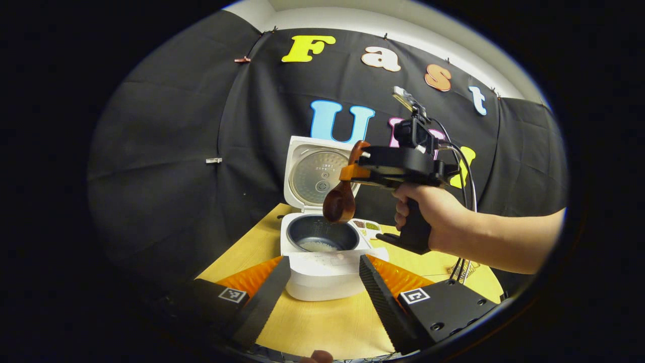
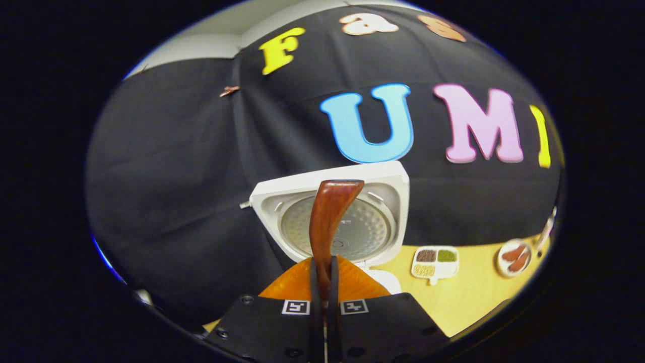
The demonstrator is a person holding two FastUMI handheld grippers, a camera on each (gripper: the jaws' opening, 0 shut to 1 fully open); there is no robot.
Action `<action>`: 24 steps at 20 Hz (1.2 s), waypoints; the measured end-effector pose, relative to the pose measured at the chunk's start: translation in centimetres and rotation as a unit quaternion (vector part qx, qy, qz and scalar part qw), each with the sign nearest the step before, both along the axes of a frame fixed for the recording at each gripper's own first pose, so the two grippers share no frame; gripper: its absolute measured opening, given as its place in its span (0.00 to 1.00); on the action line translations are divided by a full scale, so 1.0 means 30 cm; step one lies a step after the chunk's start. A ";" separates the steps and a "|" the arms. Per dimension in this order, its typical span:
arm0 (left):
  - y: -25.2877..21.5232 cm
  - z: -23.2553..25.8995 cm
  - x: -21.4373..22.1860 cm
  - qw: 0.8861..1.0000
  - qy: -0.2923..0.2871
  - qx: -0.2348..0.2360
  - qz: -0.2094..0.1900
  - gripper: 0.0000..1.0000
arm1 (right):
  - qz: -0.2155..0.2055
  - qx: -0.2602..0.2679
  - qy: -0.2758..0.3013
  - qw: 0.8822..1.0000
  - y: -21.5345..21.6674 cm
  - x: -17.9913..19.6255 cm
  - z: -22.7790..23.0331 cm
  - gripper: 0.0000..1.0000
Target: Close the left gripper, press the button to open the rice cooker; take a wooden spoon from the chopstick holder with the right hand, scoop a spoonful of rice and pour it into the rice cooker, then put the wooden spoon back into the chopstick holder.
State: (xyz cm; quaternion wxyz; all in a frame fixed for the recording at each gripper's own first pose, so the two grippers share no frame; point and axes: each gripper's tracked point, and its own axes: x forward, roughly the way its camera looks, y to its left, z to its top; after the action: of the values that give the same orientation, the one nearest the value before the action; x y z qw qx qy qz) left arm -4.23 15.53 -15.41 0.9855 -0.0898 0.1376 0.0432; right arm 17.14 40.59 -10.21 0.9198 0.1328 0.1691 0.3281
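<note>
The white rice cooker stands open on the yellow table, its lid upright at the back. White rice lies in the bottom of the dark inner pot. A hand holds my right gripper over the cooker, shut on the handle of a brown wooden spoon. The spoon's bowl hangs tilted down just above the pot's right rim. In the right gripper view the handle rises from between the shut fingers of the right gripper, in front of the lid. My left gripper is open in front of the cooker.
A small white divided dish of grains sits on the table right of the cooker. Farther right is a round white container with reddish-brown pieces. A forearm crosses the right side, with cables hanging below it.
</note>
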 end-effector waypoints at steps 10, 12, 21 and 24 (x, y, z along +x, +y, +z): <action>-0.079 0.036 0.012 0.999 -0.004 0.029 -0.017 0.95 | -0.076 0.235 0.120 0.962 -0.329 -0.008 0.093 0.07; -0.090 0.046 0.020 0.999 -0.005 0.035 -0.021 0.95 | -0.091 0.250 0.111 0.958 -0.450 -0.005 0.119 0.07; -0.210 0.056 0.061 0.999 -0.003 0.028 -0.038 0.95 | -0.187 0.267 0.054 0.944 -1.115 -0.016 0.153 0.07; -0.232 0.067 0.084 0.999 -0.006 0.036 -0.037 0.95 | -0.223 0.265 0.048 0.937 -1.322 -0.017 0.115 0.07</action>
State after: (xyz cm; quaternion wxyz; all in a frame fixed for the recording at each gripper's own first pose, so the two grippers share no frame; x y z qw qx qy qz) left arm -1.72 8.56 -13.40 0.9898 -0.0497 0.1328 0.0115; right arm 16.63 0.93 -6.76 0.8914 0.4221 0.0860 0.1407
